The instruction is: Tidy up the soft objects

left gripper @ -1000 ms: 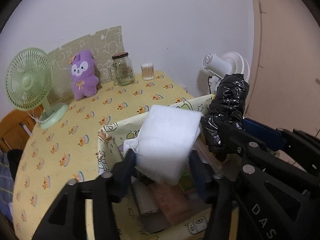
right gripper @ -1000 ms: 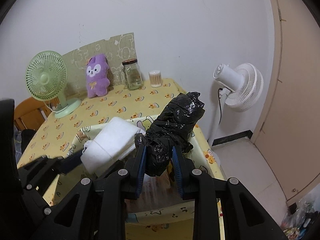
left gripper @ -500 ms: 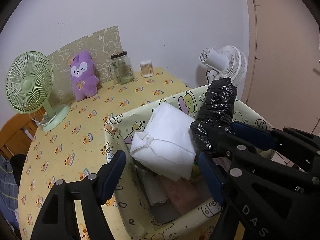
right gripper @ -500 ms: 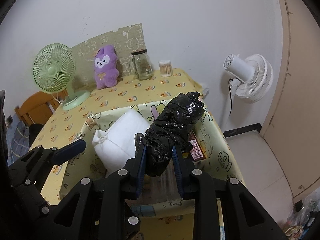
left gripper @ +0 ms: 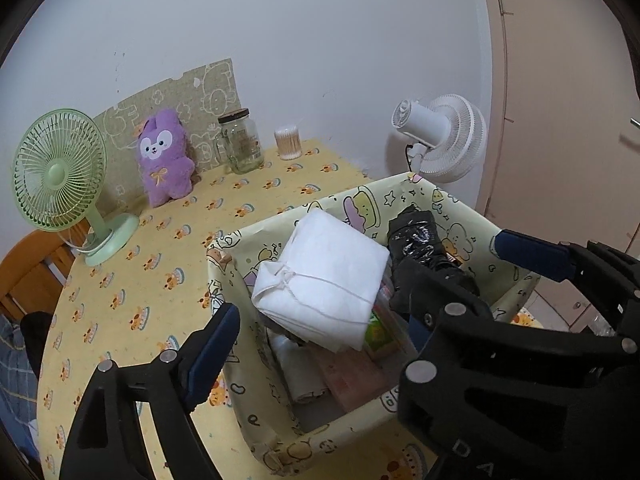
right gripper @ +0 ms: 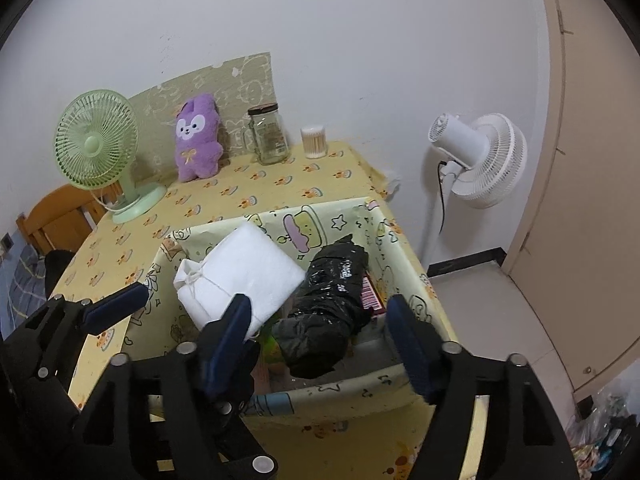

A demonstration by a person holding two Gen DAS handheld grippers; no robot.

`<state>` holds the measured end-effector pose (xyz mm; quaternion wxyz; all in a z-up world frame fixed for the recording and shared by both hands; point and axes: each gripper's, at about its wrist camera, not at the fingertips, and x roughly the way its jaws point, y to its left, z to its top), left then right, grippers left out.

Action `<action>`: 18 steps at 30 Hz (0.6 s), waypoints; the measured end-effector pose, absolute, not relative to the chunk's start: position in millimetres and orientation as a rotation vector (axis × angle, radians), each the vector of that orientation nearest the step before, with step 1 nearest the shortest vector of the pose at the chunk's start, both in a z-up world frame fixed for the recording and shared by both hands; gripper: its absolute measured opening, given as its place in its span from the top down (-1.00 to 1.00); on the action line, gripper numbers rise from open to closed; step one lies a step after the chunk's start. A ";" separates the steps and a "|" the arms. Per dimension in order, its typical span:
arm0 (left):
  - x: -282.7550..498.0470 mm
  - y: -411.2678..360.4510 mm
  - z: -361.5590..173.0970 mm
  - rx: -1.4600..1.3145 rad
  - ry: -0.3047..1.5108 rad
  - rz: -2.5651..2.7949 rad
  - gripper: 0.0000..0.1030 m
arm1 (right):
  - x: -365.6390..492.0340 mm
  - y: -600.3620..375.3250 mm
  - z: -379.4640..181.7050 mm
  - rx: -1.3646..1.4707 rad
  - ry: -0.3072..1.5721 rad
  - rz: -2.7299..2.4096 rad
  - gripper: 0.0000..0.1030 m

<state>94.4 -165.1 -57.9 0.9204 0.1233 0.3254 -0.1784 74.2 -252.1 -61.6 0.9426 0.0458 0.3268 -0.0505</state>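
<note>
the white bundle [left gripper: 324, 276] and the black bag roll [right gripper: 332, 300] both lay inside the yellow printed box [right gripper: 404, 260] on the table [left gripper: 132, 280], side by side, resting on the packets beneath. the white bundle lay just ahead of and below the left gripper [left gripper: 320, 344], leaning toward the box's left wall; the black roll lay directly ahead of the right gripper [right gripper: 320, 340], its long axis running away from the fingers toward the far wall. each hand was nearest its own item. the purple plush toy [right gripper: 198, 138] stood well apart at the back of the table, nearer the left side.

both grippers stood wide with nothing pressed between the pads. a second earlier each clamped its item above the box; the jaws had just been opening, and both items had dropped in.
</note>
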 end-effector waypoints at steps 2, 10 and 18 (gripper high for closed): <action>91.9 -164.8 -56.1 0.247 0.664 -0.369 -0.74 | 70.9 -251.9 -59.8 0.089 0.663 -0.109 -0.48; 81.3 -149.4 -39.7 0.211 0.606 -0.346 -0.92 | 56.9 -240.7 -44.5 0.084 0.593 -0.139 -0.83; 70.8 -124.4 -25.2 0.175 0.557 -0.320 -0.98 | 48.0 -220.7 -30.3 0.085 0.549 -0.123 -0.98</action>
